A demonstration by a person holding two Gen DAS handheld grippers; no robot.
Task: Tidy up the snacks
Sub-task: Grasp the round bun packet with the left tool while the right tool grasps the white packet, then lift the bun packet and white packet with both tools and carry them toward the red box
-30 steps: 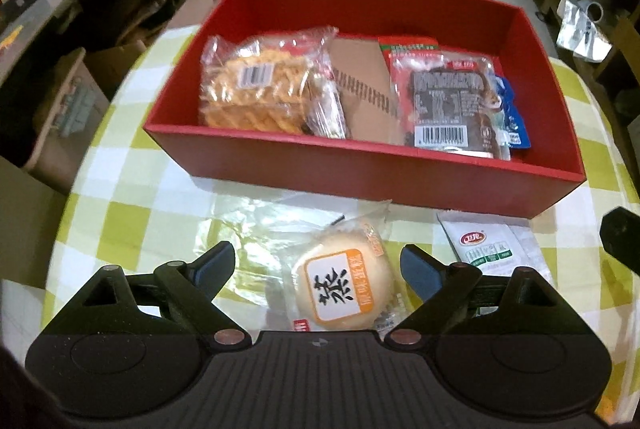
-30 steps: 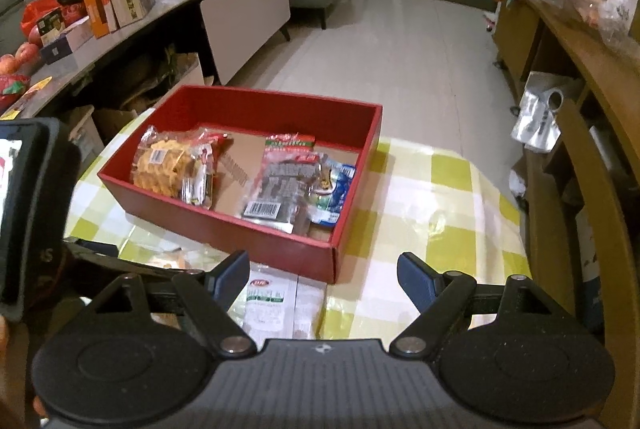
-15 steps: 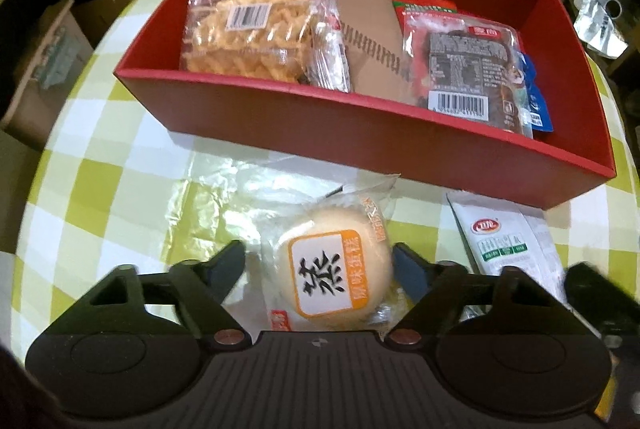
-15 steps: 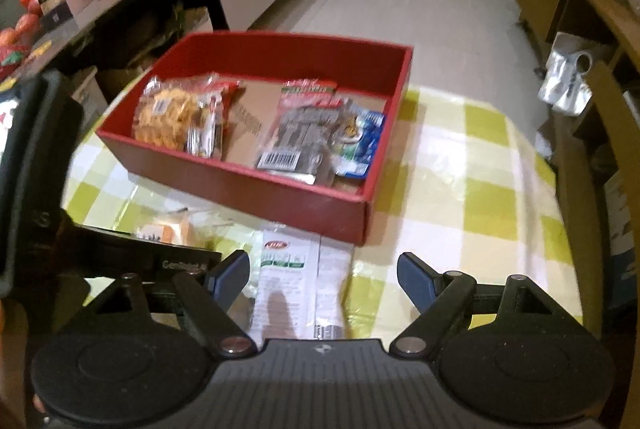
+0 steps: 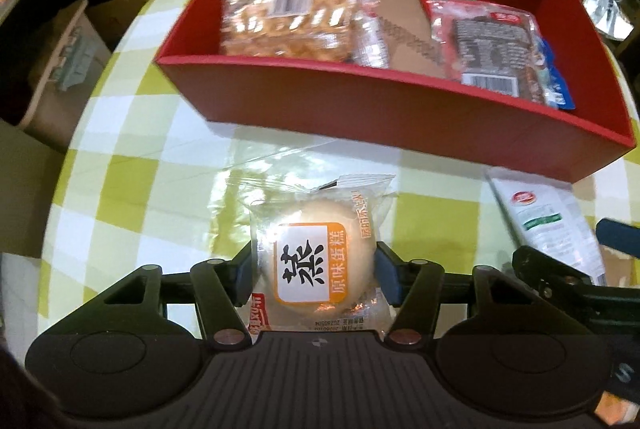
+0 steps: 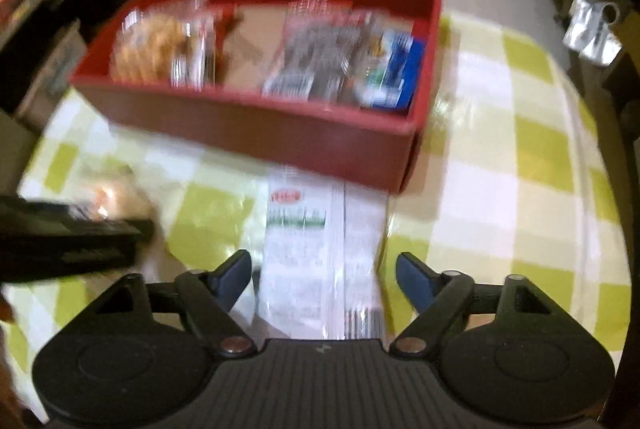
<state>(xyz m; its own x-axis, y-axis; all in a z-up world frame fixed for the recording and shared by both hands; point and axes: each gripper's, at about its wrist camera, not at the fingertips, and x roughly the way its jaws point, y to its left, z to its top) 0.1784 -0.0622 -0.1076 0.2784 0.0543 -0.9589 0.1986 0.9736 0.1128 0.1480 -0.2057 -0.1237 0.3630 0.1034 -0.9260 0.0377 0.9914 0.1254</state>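
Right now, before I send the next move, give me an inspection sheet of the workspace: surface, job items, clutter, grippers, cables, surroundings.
Surface: round table under a green and white check cloth.
Job items: red box holds a waffle snack pack, a dark meat snack pack and a blue packet. The wrapped cake and white sachet lie outside, in front of the box.
Clutter: nothing seen.
Grippers: left gripper is closed on the wrapped cake; right gripper is open, straddling the white sachet, in a blurred view.
Cables: nothing seen.
Surroundings: cardboard boxes on the floor, shelves behind.
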